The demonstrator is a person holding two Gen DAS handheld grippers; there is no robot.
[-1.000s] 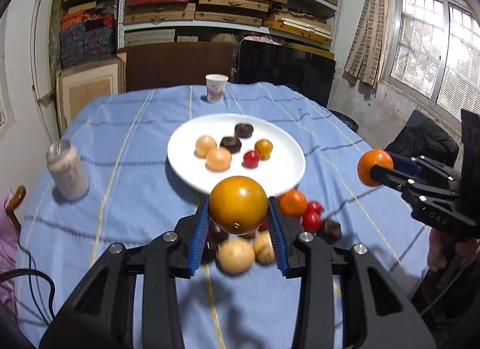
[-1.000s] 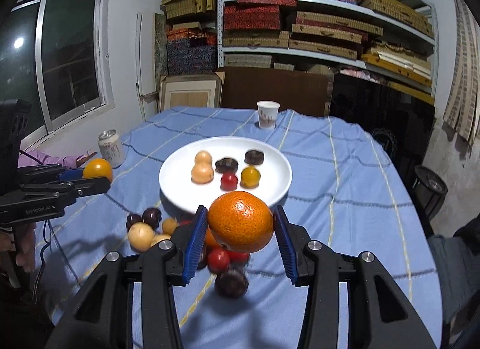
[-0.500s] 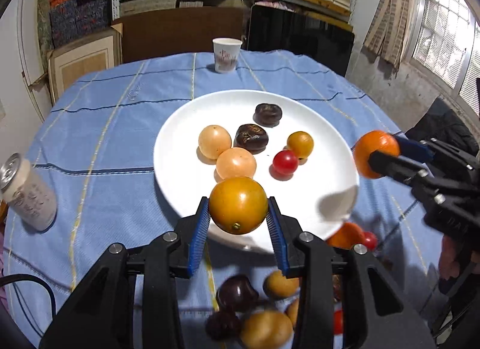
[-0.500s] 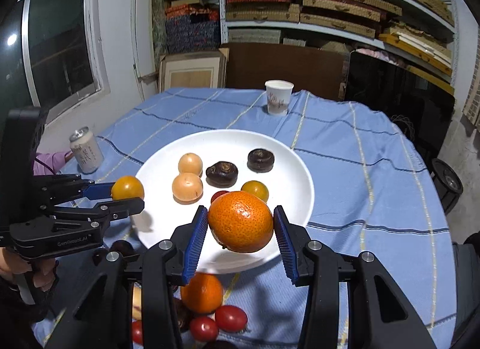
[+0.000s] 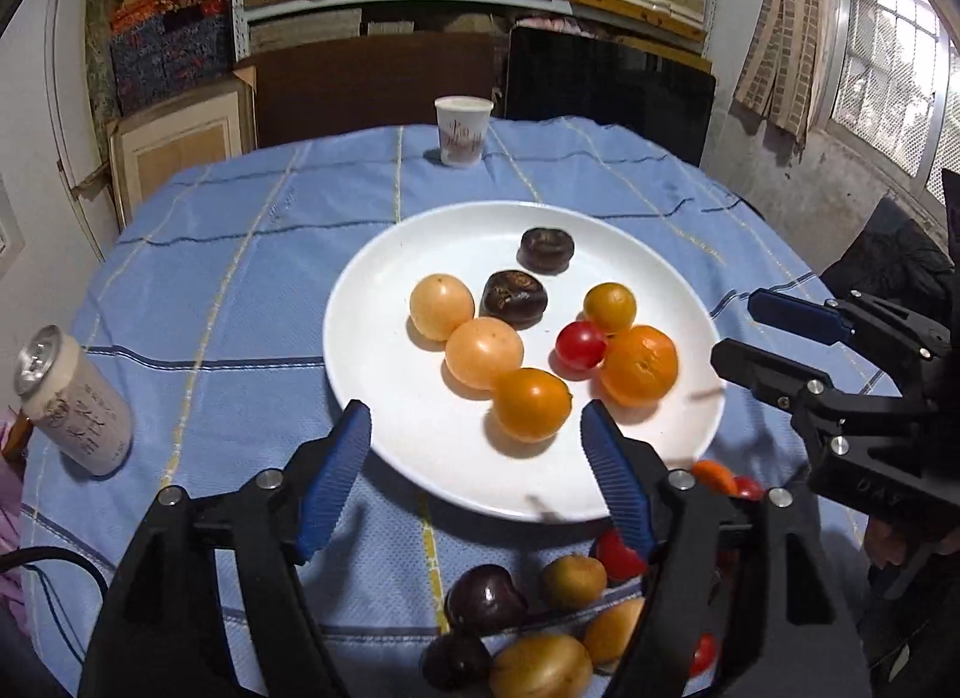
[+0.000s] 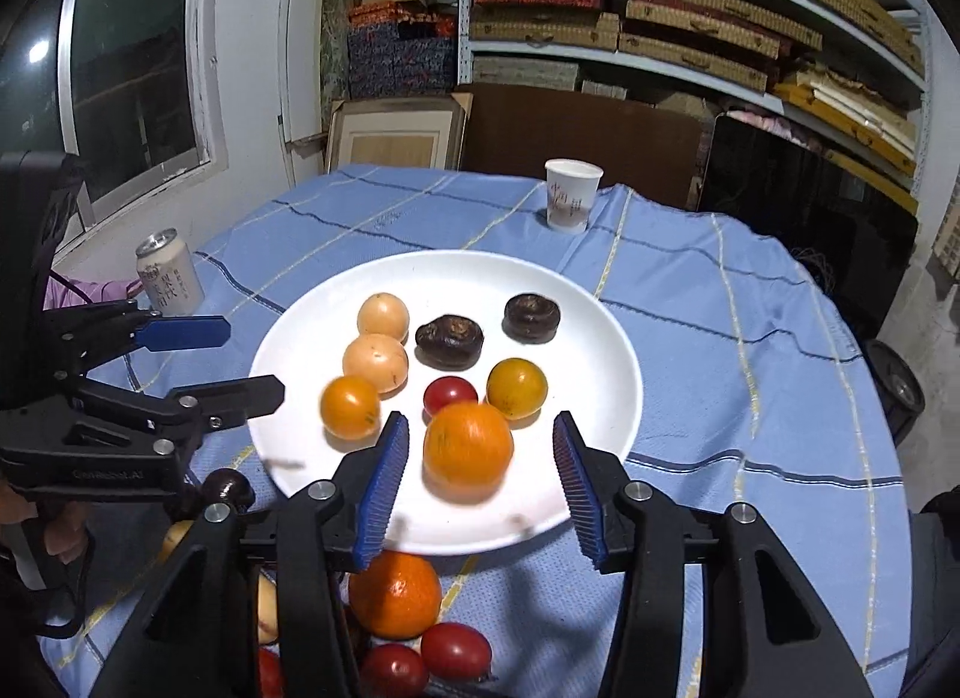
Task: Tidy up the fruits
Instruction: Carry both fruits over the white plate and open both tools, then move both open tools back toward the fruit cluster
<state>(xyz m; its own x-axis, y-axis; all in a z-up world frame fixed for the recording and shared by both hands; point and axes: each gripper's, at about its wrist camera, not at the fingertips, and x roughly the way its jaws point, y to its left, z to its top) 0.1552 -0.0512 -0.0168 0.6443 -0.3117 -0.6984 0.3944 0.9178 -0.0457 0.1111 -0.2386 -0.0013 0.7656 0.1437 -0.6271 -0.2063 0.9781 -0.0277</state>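
Note:
The white plate [image 5: 372, 290] [image 6: 600, 338] holds several fruits. My left gripper [image 5: 474, 428] hovers over its near rim, jaws opening. A yellow-orange fruit [image 5: 531, 404] [image 6: 350, 405] lies on the plate just ahead of them, free of the pads. My right gripper [image 6: 480, 434] is over the plate's near edge, jaws opening too. The orange [image 6: 468, 452] [image 5: 639, 365] sits blurred on the plate between its blue pads, untouched. Each gripper shows in the other's view: the right gripper [image 5: 738, 329], the left gripper [image 6: 252, 359]. Loose fruits [image 5: 522, 608] [image 6: 396, 593] lie on the blue cloth below.
A drink can [image 5: 72, 398] [image 6: 168, 272] stands at the table's left. A paper cup [image 5: 462, 128] [image 6: 570, 194] stands at the far edge. Shelves with boxes, dark boards and a frame stand behind the table. A person's hand holds each gripper handle.
Both grippers came forward over the plate, then their jaws parted. The yellow-orange fruit and the orange left the pads and now lie on the plate.

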